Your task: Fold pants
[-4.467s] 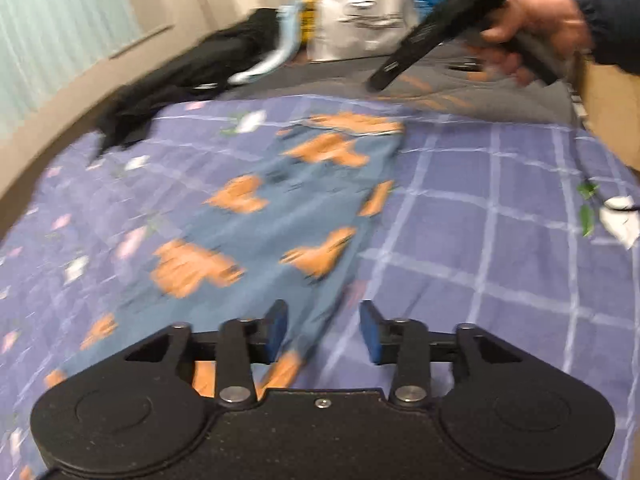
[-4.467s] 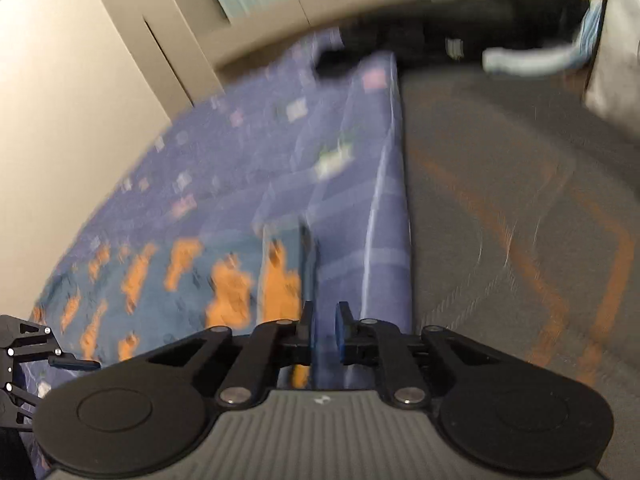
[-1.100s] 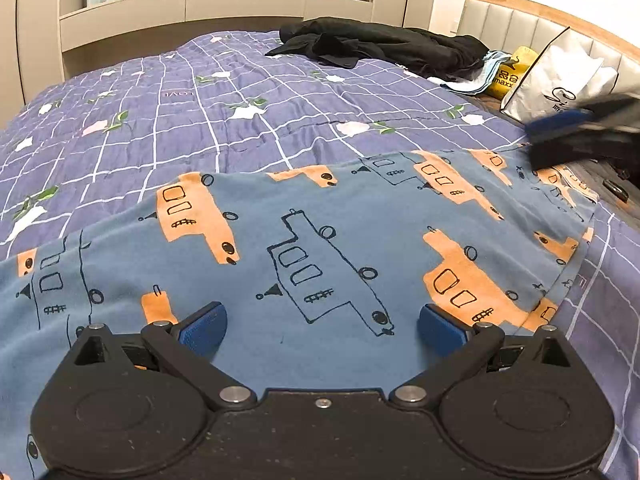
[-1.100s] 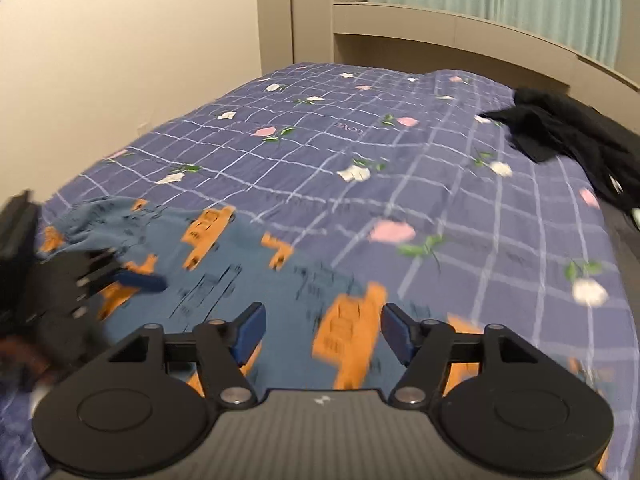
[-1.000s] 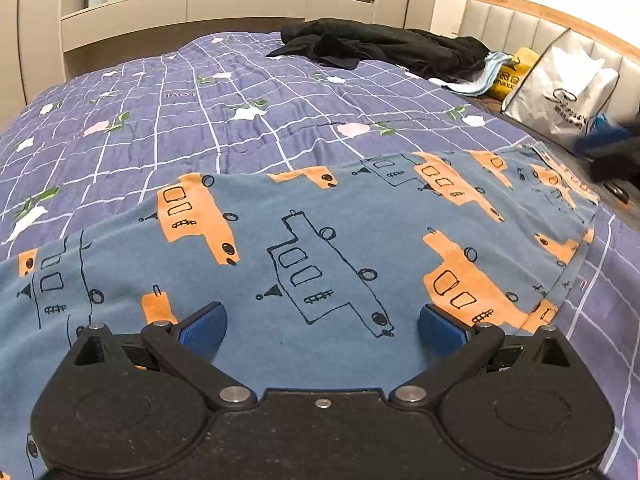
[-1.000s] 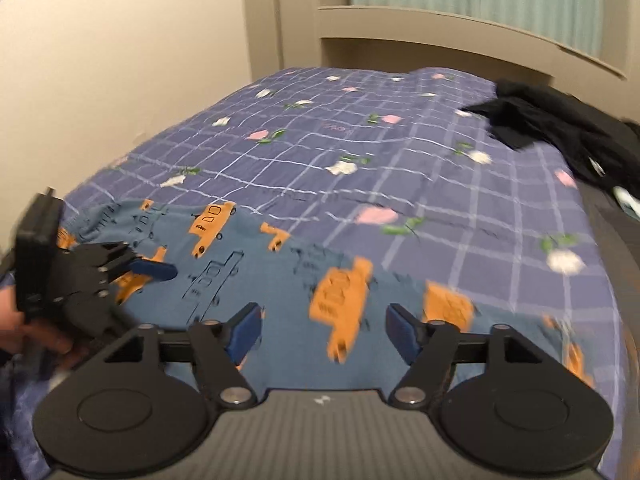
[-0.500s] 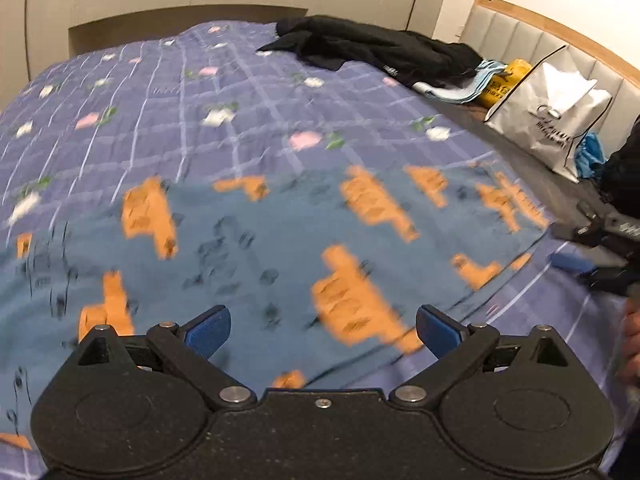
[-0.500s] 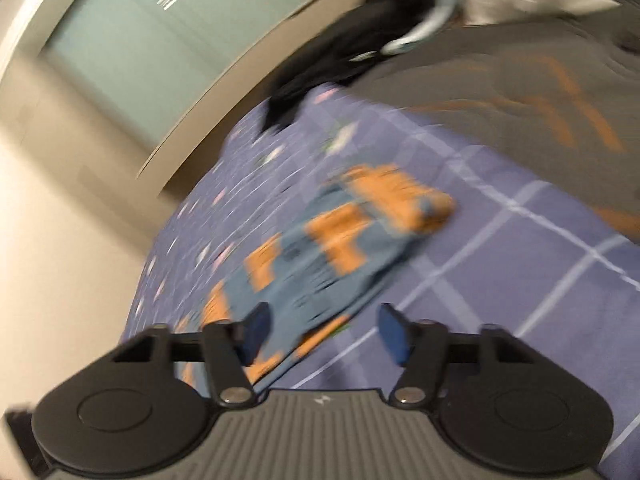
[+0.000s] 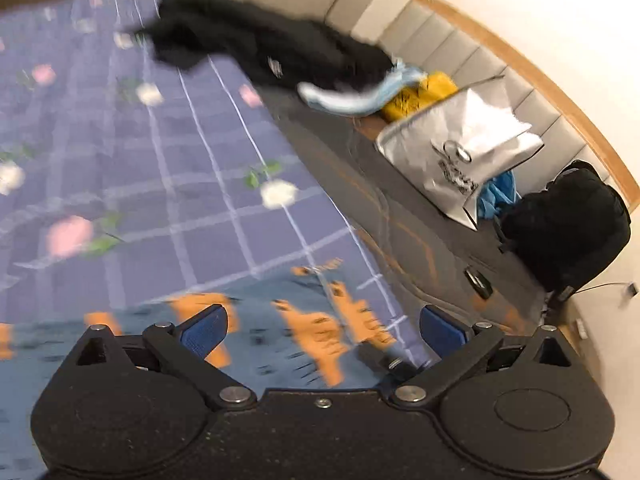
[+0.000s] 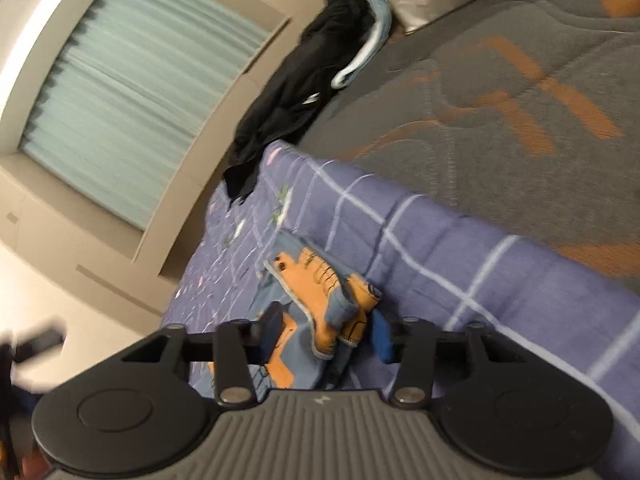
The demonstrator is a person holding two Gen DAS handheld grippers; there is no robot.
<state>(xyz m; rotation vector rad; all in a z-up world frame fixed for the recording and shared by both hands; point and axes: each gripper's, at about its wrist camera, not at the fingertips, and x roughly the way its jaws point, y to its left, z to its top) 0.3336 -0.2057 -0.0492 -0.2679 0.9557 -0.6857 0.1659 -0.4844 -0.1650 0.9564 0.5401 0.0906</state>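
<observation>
Your right gripper (image 10: 324, 336) hangs with its jaws apart over a bunched corner of the pants (image 10: 320, 304), the blue cloth with orange truck prints lying between the two blue pads, though whether either pad touches it is hard to tell. Your left gripper (image 9: 320, 326) is spread wide, its pads (image 9: 204, 326) well clear of each other above the flat stretch of the same pants (image 9: 304, 332), gripping nothing. The pants lie on a purple checked quilt (image 9: 168, 184) dotted with flowers, close to the quilt's edge, where a grey mattress with orange lines (image 10: 500, 92) begins. A heap of black clothes (image 9: 272, 48) sprawls across the far end of the bed, a pale blue cloth (image 9: 352, 96) beside it. Against the padded headboard (image 9: 472, 64) leans a silver shopping bag (image 9: 464, 152), with a black backpack (image 9: 568, 224) just past it. From the right wrist, a window with a pale green blind (image 10: 136, 84) fills the far wall. Both views are smeared by motion.
</observation>
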